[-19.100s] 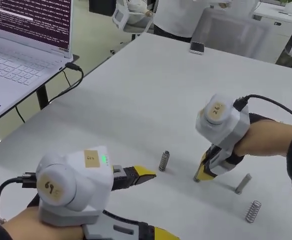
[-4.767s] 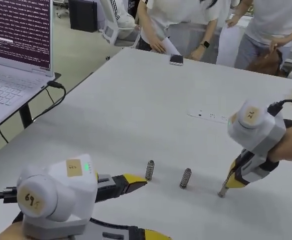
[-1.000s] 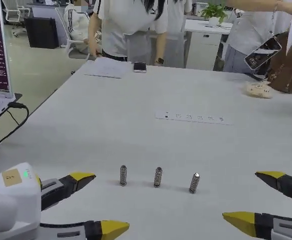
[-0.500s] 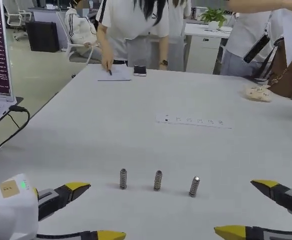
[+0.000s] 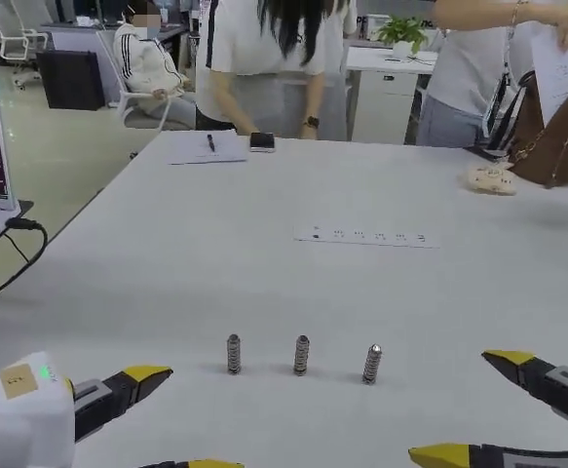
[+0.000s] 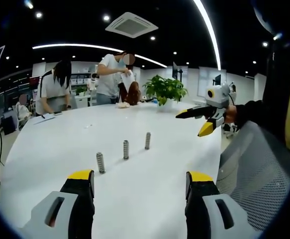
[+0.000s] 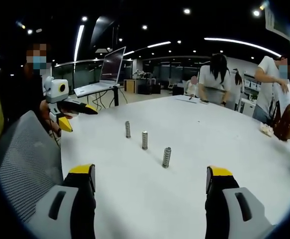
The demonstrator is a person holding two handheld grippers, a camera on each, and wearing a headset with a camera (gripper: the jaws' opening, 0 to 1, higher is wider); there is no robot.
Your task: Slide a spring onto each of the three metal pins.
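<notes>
Head view: three upright metal pins [image 5: 375, 349] stand in a row on the white tabletop [image 5: 361, 283], each apparently wearing its spring [image 5: 301, 357]. They sit between the left gripper [image 5: 181, 417] and right gripper [image 5: 456, 406], both with fingers spread and holding nothing. Left gripper view: its fingers [image 6: 80, 177] gape wide, with the row just ahead. Right gripper view: likewise, fingers [image 7: 218, 173] parted. Those springs look light and squashy, likely to ping away; I'd pinch one gently mid-coil, across its sides.
</notes>
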